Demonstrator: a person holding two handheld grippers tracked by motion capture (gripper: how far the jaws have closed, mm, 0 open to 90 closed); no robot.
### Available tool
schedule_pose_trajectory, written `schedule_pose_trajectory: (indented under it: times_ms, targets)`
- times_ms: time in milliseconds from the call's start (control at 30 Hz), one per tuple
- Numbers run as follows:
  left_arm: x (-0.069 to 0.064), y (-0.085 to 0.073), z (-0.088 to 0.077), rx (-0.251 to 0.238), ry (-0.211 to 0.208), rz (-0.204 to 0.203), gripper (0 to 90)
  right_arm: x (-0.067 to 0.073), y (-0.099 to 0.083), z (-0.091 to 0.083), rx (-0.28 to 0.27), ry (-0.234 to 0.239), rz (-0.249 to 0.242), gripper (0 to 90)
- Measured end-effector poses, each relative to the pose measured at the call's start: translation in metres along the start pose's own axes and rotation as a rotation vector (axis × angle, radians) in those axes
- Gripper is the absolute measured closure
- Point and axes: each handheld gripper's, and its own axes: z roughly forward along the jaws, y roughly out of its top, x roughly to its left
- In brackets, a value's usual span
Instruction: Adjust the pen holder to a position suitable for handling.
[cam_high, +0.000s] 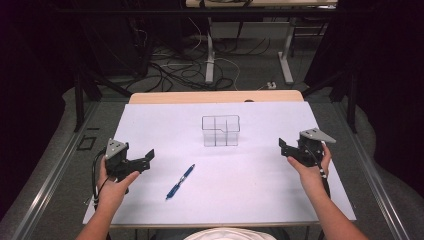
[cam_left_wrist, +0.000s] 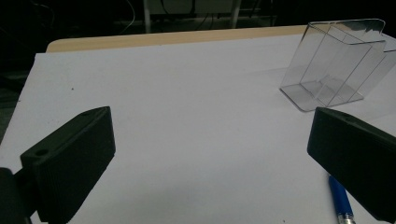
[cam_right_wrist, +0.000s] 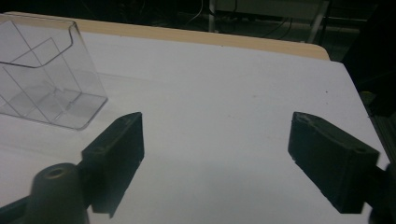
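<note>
Start of the pickup: both the left claw and right claw hover open and empty. Next, the left should reach right to the pen, likely bound for the holder.

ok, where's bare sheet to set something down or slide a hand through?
Free: the wide strip between the pen and the right gripper, the band in front of the clear organizer, and the far left corner of the white sheet. Tightest: between the left gripper and the pen. Both grippers' fingers stand open, holding nothing.
</note>
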Motion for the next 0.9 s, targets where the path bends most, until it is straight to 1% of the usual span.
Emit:
schedule_pose_trajectory:
  times_ms: [33,67,133,167,200,233,300,333,500,533,667,700,733,833,900]
  targets:
    - [0.0,0.0,0.0,-0.001,0.001,-0.002,0.8,0.0,0.0,0.0,0.0,0.0,0.0,27.9]
    - [0.001,-0.001,0.0,-0.005,-0.001,-0.007,0.8,0.005,0.002,0.0,-0.005,0.011,0.003,31.9]
    - [0.002,-0.001,0.001,-0.001,-0.001,-0.004,0.8,0.009,0.004,0.001,-0.009,0.031,0.001,34.6]
    - [0.003,-0.001,0.001,0.0,0.0,-0.009,0.8,0.011,0.005,0.001,-0.005,0.039,-0.007,35.9]
    - [0.003,-0.002,0.001,0.001,-0.001,-0.012,0.8,0.011,0.005,0.001,-0.005,0.039,-0.007,35.9]
    - [0.003,-0.002,0.001,0.002,0.0,-0.013,1.1,0.014,0.007,0.003,-0.001,0.045,-0.015,36.2]
    - [0.004,-0.002,0.001,0.0,0.002,-0.015,1.1,0.017,0.009,0.004,-0.003,0.046,-0.009,37.4]
    - [0.003,-0.002,0.001,-0.002,0.003,-0.017,1.1,0.019,0.012,0.006,0.015,0.066,-0.001,41.4]
    - [0.003,-0.002,0.0,-0.001,0.007,-0.021,1.4,0.023,0.02,0.012,0.036,0.063,0.01,43.1]
    - [0.004,-0.002,0.0,0.004,0.007,-0.016,1.4,0.026,0.023,0.014,0.038,0.069,0.009,45.6]
    - [0.004,-0.003,0.0,0.005,0.009,-0.012,1.4,0.03,0.028,0.019,0.038,0.072,0.006,49.4]
    - [0.004,-0.003,0.0,0.005,0.01,-0.011,1.4,0.033,0.031,0.022,0.043,0.074,0.012,51.3]
    - [0.004,-0.003,0.0,0.006,0.009,-0.011,1.4,0.033,0.031,0.022,0.043,0.074,0.012,51.3]
    - [0.005,-0.003,0.0,0.006,0.011,-0.014,1.6,0.037,0.035,0.031,0.053,0.09,0.025,55.6]
    - [0.005,-0.004,0.0,0.006,0.012,-0.015,1.6,0.04,0.037,0.035,0.057,0.096,0.008,58.7]
